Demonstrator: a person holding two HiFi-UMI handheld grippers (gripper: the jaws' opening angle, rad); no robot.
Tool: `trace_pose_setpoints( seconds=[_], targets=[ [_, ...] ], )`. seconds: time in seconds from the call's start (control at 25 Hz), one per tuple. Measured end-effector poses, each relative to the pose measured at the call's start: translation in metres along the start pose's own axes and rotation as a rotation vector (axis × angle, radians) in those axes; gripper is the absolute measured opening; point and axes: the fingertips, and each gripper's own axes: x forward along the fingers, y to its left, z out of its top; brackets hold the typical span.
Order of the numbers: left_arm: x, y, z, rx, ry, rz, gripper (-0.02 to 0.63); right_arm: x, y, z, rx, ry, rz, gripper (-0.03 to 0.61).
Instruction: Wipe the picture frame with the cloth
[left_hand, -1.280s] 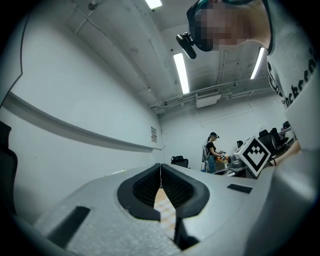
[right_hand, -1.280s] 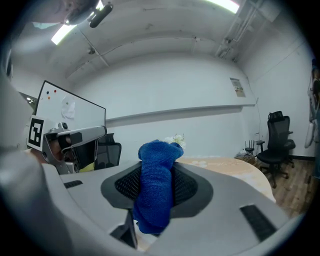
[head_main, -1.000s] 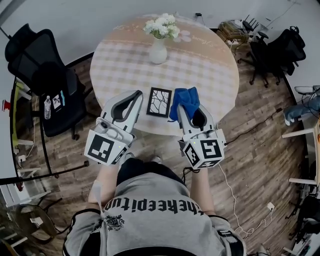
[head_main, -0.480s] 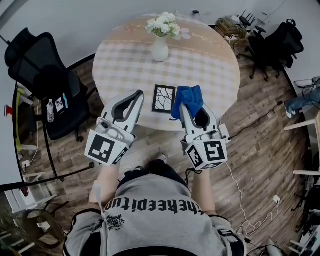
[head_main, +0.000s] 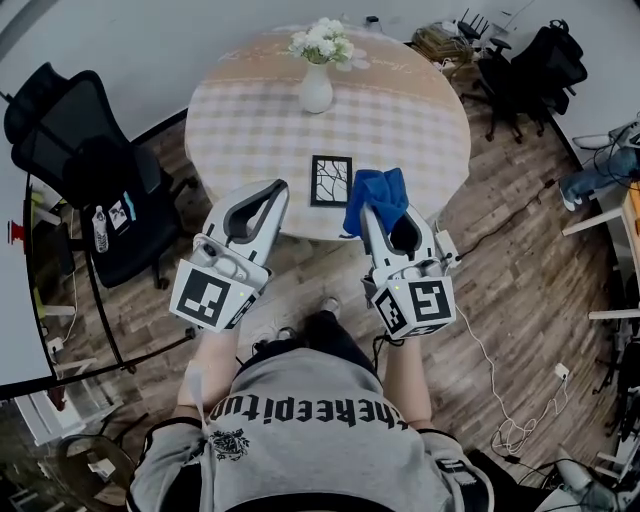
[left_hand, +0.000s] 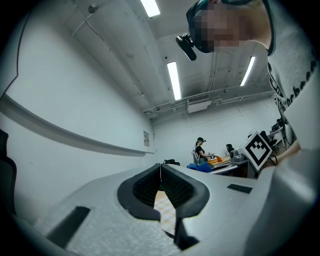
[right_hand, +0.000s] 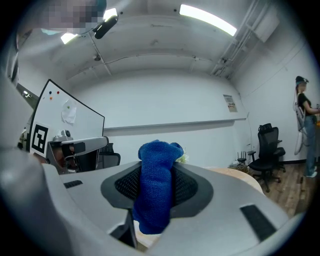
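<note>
Picture frame (head_main: 331, 181): black-edged, with a white branching pattern; it lies flat on the bench near the edge closest to the person, between the two grippers in the head view.
Office chair (head_main: 90, 160): black, on the wooden floor left of the bench.
Left gripper (head_main: 277, 187): clenched, its jaws meeting at the tips with nothing between them; it is held at the bench's near edge, left of the frame and apart from it.
Bench (head_main: 400, 120): round, covered with a pale checked tablecloth.
Vase (head_main: 317, 90): white, holding white flowers, upright on the far half of the bench, well apart from the frame.
Cloth (head_main: 372, 190): blue and bunched; it sticks out past the jaw tips, just right of the frame in the head view. Whether it touches the frame cannot be told.
Right gripper (head_main: 376, 210): jaws pressed onto the cloth, which stands up between them in the right gripper view.
Far chairs (head_main: 530, 70): dark, on the floor beyond the bench at the right.
</note>
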Motion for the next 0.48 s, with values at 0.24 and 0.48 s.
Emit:
trace_pose_setpoints(
  seconds=[0.24, 0.48],
  targets=[
    [-0.031, -0.011, 0.009, -0.005, -0.011, -0.027, 0.017, -0.03, 0.024, 0.003, -0.01, -0.016, -0.041, 0.147],
    [-0.059, -0.022, 0.017, -0.011, -0.022, -0.045, 0.017, -0.056, 0.048, 0.006, -0.019, -0.035, -0.065, 0.147]
  ],
)
